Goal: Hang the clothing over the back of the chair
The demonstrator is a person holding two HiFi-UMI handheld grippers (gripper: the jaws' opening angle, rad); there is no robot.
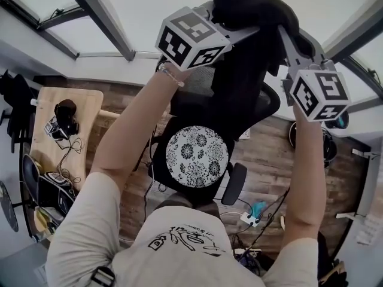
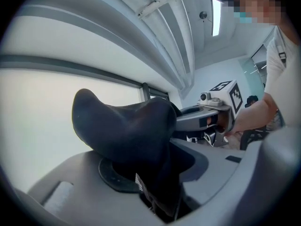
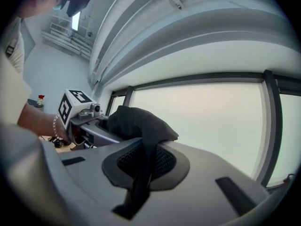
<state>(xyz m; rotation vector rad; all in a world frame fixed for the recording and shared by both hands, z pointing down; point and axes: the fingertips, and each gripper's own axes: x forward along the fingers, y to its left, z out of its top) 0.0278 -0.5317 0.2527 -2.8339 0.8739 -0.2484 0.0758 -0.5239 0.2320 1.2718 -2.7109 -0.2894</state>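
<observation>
The carrying step is in hand: the black garment (image 1: pixel 251 14) hangs aloft above the office chair's backrest (image 1: pixel 266 103). The right gripper (image 3: pixel 143 168) pinches a fold tight. The left gripper (image 2: pixel 160 173) stands half spread, with cloth lying loosely inside. Next the garment likely needs lowering across the backrest. The garment's white tag (image 2: pixel 139 180) is illegible.

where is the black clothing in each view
Head view: clothing at the top, right of centre.
Left gripper view: clothing left of centre, bulging up from the jaws.
Right gripper view: clothing left of centre, hanging down between the jaws.
Shared landmark: the bright window behind it.
</observation>
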